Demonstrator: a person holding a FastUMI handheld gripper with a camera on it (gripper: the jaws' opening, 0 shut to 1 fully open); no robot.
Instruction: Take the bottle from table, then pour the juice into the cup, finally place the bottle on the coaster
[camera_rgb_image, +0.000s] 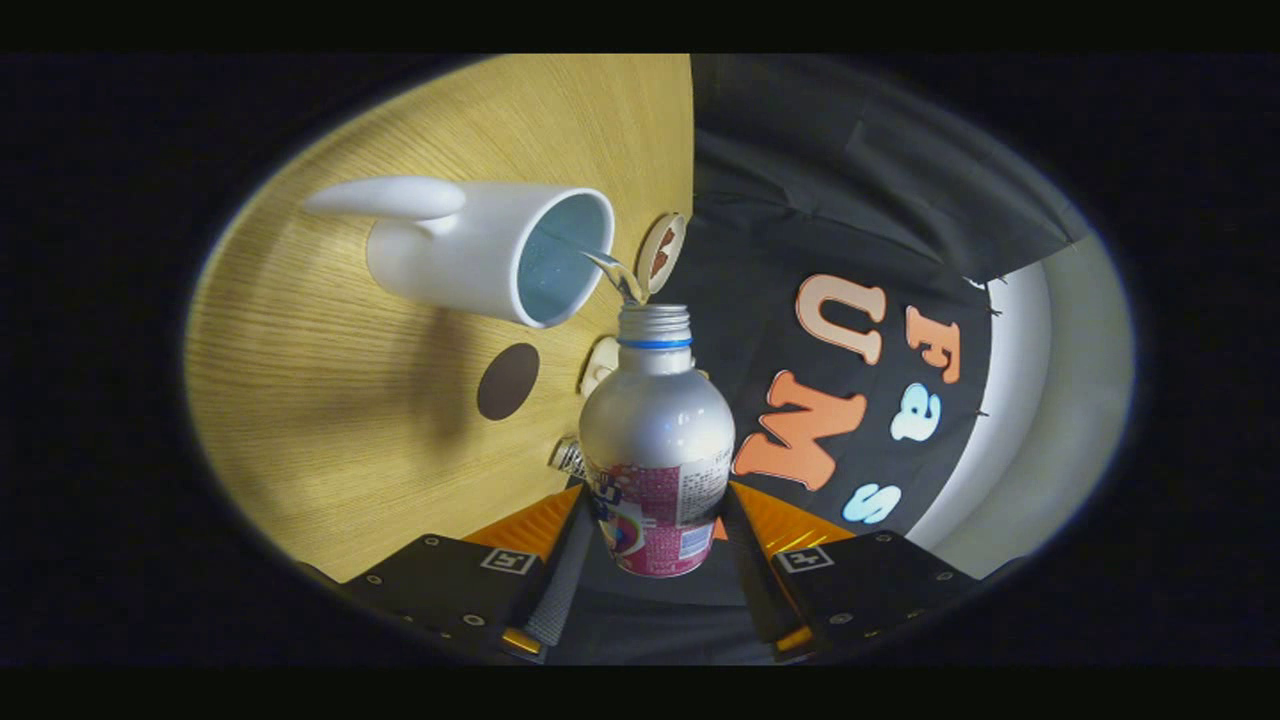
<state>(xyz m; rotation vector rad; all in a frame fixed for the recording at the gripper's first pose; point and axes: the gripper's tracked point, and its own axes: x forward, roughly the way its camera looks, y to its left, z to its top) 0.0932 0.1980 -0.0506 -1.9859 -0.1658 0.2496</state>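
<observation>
Now fingers (655, 545) grip bottle (655, 440), juice entering cup (490, 250).

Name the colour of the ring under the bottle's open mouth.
Blue, on the bottle neck ring in the gripper view.

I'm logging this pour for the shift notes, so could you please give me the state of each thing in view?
Bottle: uncapped, tipped toward the cup, held between the fingers, liquid running from its mouth.
Cup: on the table, stream entering its mouth.
Stream: flowing from bottle to cup.
Gripper: shut on the bottle.
Brown coaster: bare, flat on the table.
</observation>
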